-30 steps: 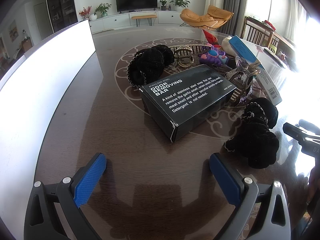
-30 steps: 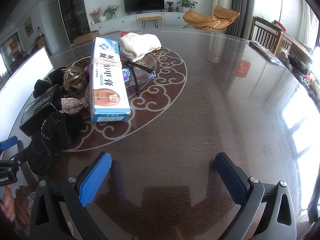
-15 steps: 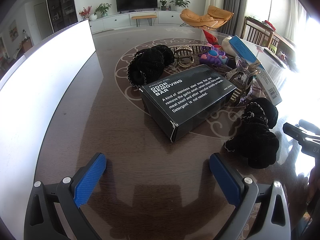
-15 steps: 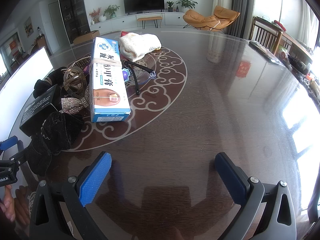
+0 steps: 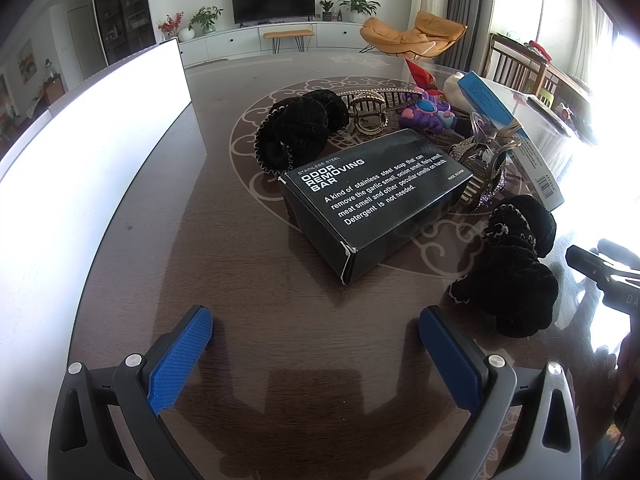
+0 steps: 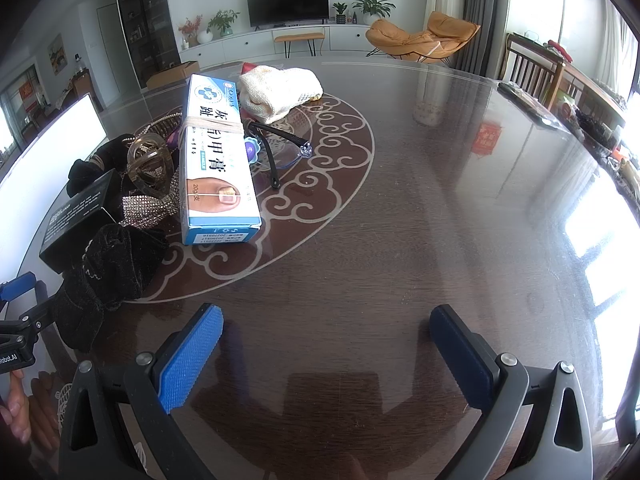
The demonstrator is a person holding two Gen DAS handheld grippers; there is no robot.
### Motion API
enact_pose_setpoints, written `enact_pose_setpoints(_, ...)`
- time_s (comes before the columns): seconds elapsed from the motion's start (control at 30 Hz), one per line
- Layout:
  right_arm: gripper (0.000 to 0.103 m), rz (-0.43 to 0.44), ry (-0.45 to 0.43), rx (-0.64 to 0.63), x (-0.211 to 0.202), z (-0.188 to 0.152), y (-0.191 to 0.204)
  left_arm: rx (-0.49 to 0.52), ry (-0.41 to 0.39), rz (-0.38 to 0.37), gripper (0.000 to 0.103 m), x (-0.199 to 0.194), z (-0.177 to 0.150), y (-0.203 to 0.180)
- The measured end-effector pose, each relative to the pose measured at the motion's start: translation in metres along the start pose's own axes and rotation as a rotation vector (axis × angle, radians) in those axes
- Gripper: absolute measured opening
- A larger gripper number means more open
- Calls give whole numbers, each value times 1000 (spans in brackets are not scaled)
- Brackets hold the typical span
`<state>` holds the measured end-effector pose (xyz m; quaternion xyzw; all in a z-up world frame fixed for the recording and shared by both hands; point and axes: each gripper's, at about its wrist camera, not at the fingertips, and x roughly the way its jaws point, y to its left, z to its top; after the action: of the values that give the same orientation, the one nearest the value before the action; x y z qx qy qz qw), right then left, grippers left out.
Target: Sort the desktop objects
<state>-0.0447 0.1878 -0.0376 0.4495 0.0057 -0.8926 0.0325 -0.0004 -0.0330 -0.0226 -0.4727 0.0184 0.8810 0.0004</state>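
A black box (image 5: pixel 376 196) printed "Odor Removing Bar" lies ahead of my left gripper (image 5: pixel 316 332), which is open and empty above the dark table. Black scrunchies sit behind the box (image 5: pixel 296 132) and to its right (image 5: pixel 512 276). Hair claws (image 5: pixel 368 110) and a purple toy (image 5: pixel 426 114) lie further back. In the right wrist view a blue-and-white ointment box (image 6: pixel 214 160) lies left of centre, with glasses (image 6: pixel 280 148) and a cream knitted cloth (image 6: pixel 280 90) beyond. My right gripper (image 6: pixel 326 336) is open, empty, over bare table.
A white panel (image 5: pixel 80 168) runs along the table's left side. The round dark table (image 6: pixel 460 200) has a glossy top with a pale swirl pattern. Chairs and clutter stand beyond its right edge (image 6: pixel 560 76). A hand (image 6: pixel 16 412) shows at the lower left.
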Motion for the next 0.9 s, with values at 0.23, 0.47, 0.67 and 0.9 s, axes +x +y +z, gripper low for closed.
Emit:
enact_pose_setpoints(0.23, 103, 0, 0, 0, 0, 0, 0, -1, -1, -1, 103, 1, -1, 1)
enact_pose_setpoints(0.47, 103, 0, 0, 0, 0, 0, 0, -1, -1, -2, 103, 1, -1, 1)
enact_pose_setpoints(0.67, 103, 0, 0, 0, 0, 0, 0, -2, -2, -2, 103, 1, -1, 2)
enact_pose_setpoints(0.9, 103, 1, -1, 2, 0, 0, 0, -2, -2, -3, 103, 1, -1, 1)
